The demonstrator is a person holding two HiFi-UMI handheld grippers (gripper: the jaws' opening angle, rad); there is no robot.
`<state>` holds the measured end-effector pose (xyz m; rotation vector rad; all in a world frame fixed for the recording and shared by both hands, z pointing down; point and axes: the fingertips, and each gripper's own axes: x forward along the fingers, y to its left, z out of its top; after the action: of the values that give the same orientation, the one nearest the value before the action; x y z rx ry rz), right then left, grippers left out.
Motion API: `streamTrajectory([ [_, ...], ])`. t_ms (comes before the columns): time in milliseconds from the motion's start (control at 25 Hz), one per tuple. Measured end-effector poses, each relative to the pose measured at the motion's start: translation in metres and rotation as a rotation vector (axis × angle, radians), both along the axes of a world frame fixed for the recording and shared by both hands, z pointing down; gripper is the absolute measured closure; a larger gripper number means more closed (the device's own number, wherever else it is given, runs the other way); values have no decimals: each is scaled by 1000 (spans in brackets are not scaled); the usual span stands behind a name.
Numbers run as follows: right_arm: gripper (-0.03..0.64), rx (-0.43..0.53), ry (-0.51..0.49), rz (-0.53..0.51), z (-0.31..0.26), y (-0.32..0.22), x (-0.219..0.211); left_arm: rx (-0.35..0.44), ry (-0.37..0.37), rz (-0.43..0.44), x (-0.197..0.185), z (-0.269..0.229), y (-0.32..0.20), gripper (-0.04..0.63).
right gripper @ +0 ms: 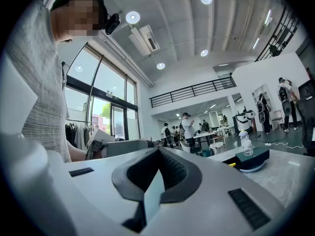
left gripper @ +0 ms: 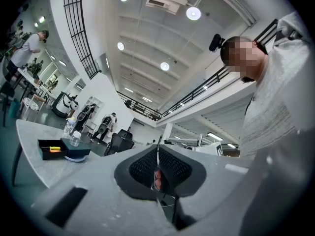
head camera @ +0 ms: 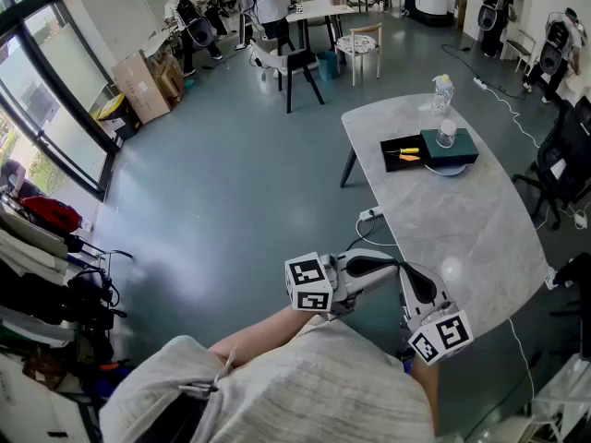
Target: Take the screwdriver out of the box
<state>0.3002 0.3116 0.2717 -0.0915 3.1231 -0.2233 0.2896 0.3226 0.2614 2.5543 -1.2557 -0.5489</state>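
Observation:
The yellow-and-orange screwdriver [head camera: 404, 153] lies in an open black box [head camera: 398, 161] on the far part of the grey marble table [head camera: 462, 224]. Both grippers hang close to my body, well short of the box. My left gripper [head camera: 380, 265] is shut and empty, pointing right across my front. The right gripper [head camera: 417, 282] beside it also has its jaws together with nothing between them. The left gripper view shows its closed jaws [left gripper: 157, 156], with the box [left gripper: 49, 150] and screwdriver [left gripper: 55, 148] small at far left. In the right gripper view, its gripper [right gripper: 158, 152] is shut; a yellow tip of the screwdriver [right gripper: 231, 164] peeks out.
A dark green box [head camera: 451, 145] with a small bottle [head camera: 447, 135] on top sits on a white plate right of the black box. A water bottle [head camera: 443, 92] stands behind. A chair [head camera: 565, 160] is at the table's right; people and furniture stand far back.

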Motion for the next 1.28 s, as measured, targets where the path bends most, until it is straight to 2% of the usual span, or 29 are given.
streamTrajectory([
  [1280, 607, -7, 22, -21, 5, 15, -14, -11, 15, -12, -13, 6, 15, 572],
])
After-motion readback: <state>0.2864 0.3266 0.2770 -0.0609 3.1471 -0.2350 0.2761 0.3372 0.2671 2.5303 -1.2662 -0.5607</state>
